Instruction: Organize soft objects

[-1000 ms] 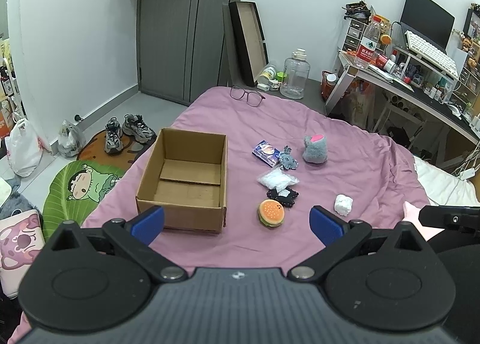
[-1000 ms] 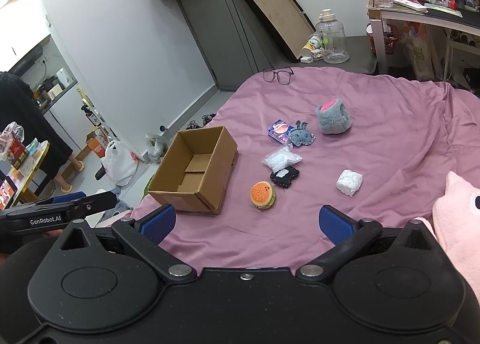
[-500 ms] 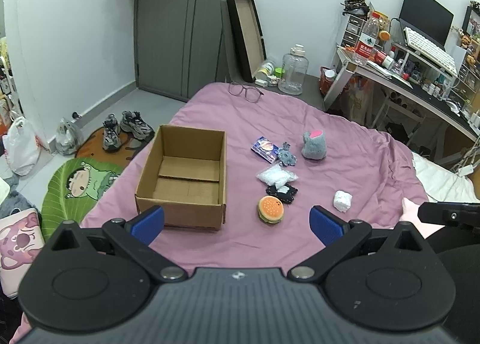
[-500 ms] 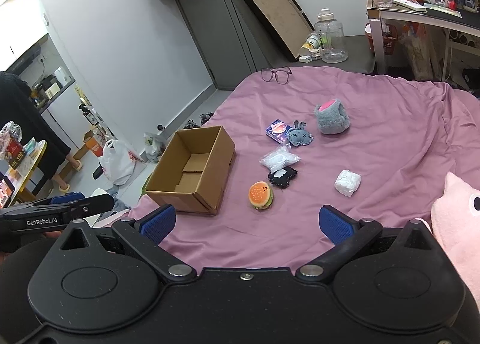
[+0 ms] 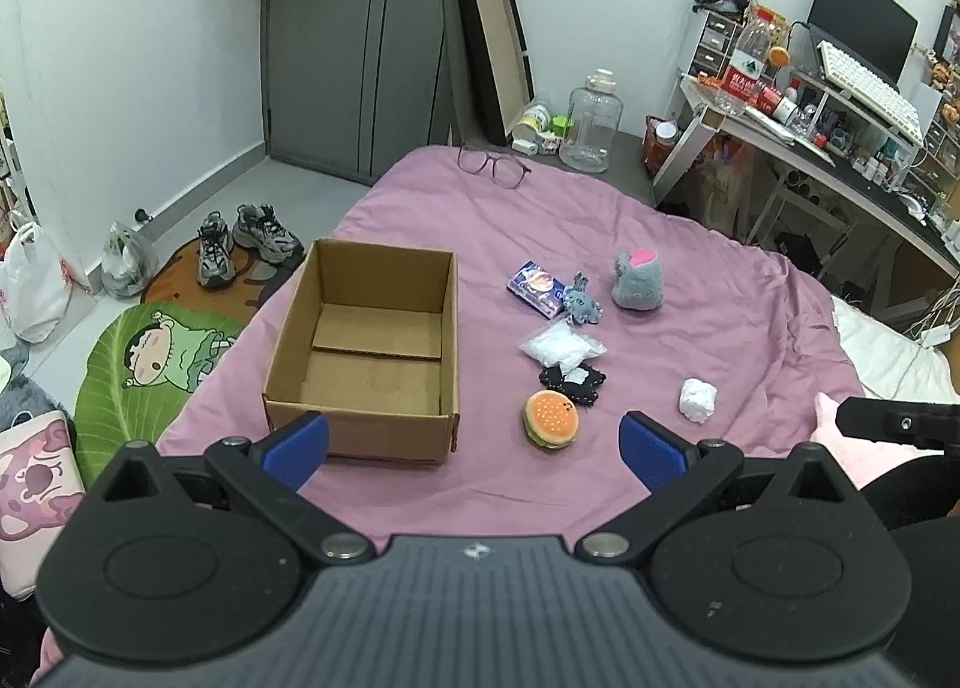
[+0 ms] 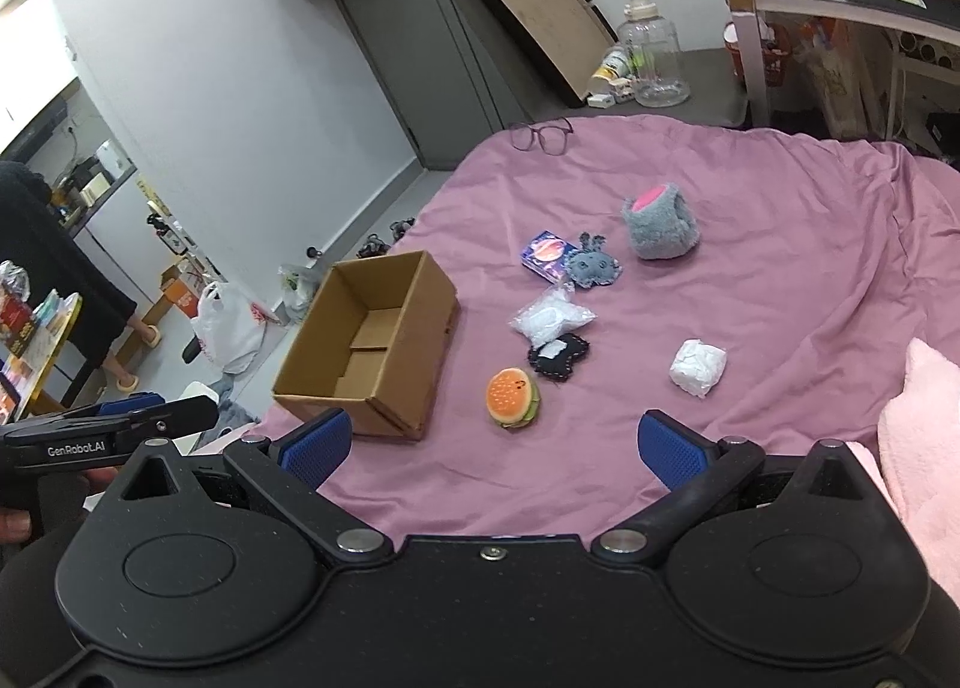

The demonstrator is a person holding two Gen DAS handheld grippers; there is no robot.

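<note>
An empty open cardboard box [image 5: 366, 352] [image 6: 372, 349] sits on the pink bedspread [image 5: 690, 268]. To its right lie a burger plush [image 5: 551, 420] [image 6: 512, 406], a black pouch [image 5: 572, 377], a clear bag of white stuff [image 5: 559, 344], a grey-blue plush [image 5: 581, 300], a grey plush with a pink top [image 5: 638, 287] [image 6: 660, 224], a blue packet [image 5: 537, 288] and a white wad [image 5: 698, 399] [image 6: 698, 367]. My left gripper [image 5: 474, 445] is open and empty, short of the box and burger. My right gripper [image 6: 492, 448] is open and empty, short of the burger.
Glasses [image 5: 493, 167] lie at the bed's far end. A pink plush [image 6: 924, 448] lies at the right. Shoes [image 5: 246, 244], bags and mats are on the floor at the left. A cluttered desk [image 5: 840, 136] stands at the right, a water jug [image 5: 591, 127] beyond the bed.
Both grippers have drawn back slightly, so the box and toys look a little farther away. Nothing on the bed has moved.
</note>
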